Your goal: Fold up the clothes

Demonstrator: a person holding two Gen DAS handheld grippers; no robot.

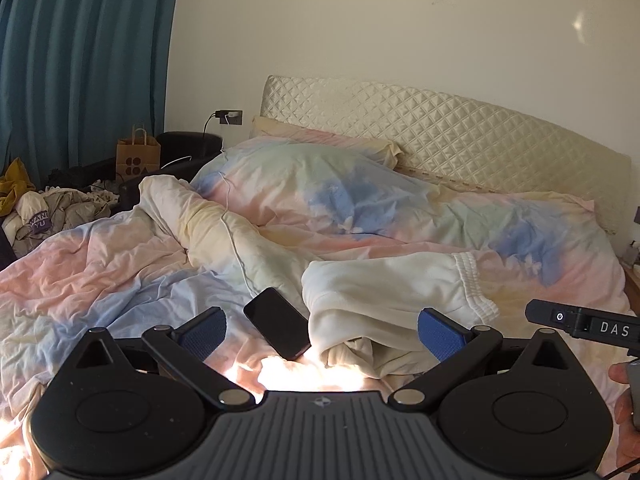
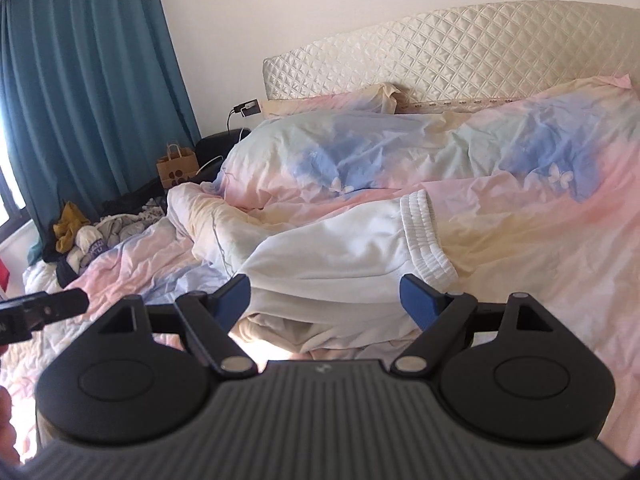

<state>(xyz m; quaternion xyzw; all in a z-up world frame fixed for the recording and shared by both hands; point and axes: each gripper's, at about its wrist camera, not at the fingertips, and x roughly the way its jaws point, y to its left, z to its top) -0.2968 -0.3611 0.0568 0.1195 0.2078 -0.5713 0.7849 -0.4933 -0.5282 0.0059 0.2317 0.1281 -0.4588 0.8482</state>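
Both claws wide open, nothing gripped: left gripper point(image 1: 322, 330), right gripper point(image 2: 325, 298). White sweatpants point(image 2: 340, 248) lie crumpled on duvet point(image 1: 120, 264) near bed's front edge, w/ black phone point(image 1: 277, 324) touching their left side.

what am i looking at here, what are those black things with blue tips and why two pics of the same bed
Those are hand-held tools, one in each of a person's hands, each with a camera looking along its two blue-padded fingers. One picture comes from the left gripper, the other from the right gripper. Both are open and hold nothing. On the bed's pastel duvet lies a cream garment with an elastic waistband, probably trousers, partly folded. A dark phone lies beside it. Each tool also shows at the edge of the other's picture.
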